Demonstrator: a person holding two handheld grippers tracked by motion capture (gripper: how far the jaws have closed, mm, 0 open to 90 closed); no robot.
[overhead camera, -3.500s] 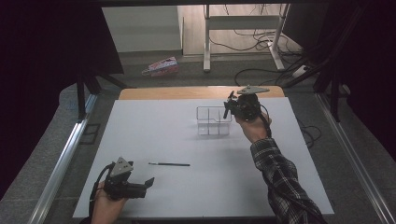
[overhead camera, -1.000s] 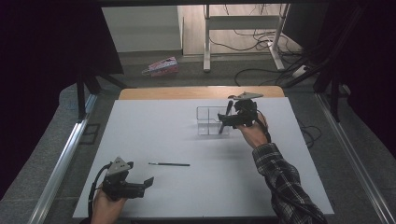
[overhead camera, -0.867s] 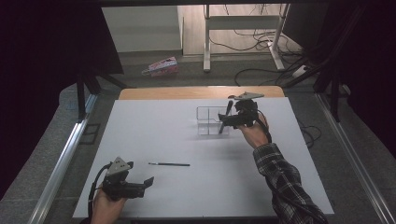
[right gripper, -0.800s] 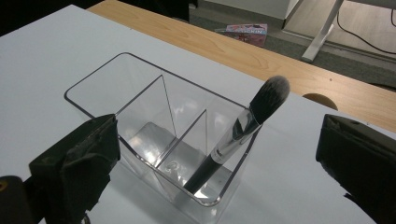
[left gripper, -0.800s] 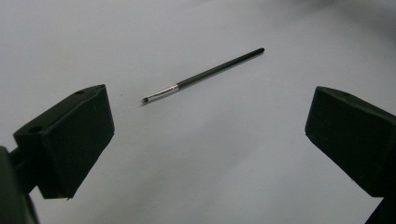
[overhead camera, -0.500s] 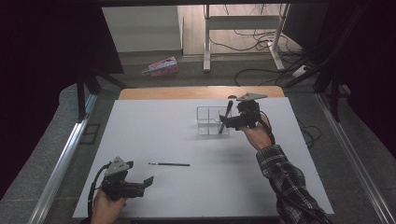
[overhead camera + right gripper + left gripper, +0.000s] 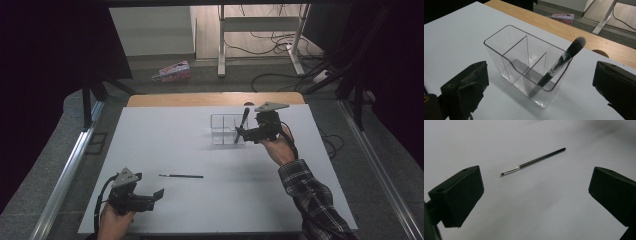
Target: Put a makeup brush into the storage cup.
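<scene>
**One brush in the holder, one left on the table**

From where I stand, the job looks about half done. The fluffy-tipped makeup brush with a black handle and silver ferrule (image 7: 561,65) already stands in the clear plastic three-compartment organizer (image 7: 506,47), in the small front compartment at the box's end nearest the right gripper (image 7: 246,134). It leans, bristles up, tipped toward one o'clock in the right gripper view, its handle foot on the compartment floor. That gripper hangs just beside the organizer with its jaws spread wide and nothing between them, so I judge the brush released.

What remains, as far as I can tell, is the thin black eyeliner brush with a silver ferrule (image 7: 181,176). It lies flat on the white table (image 7: 150,130), well apart from the organizer, toward seven o'clock of it in the high view. There its long axis runs nearly straight from nine to three o'clock. In the left gripper view its fine tip points toward eight o'clock and its handle end toward two.

The left gripper (image 7: 159,193) rests low near the table's front edge, jaws fully apart and empty, facing the thin brush but clear of it.
</scene>
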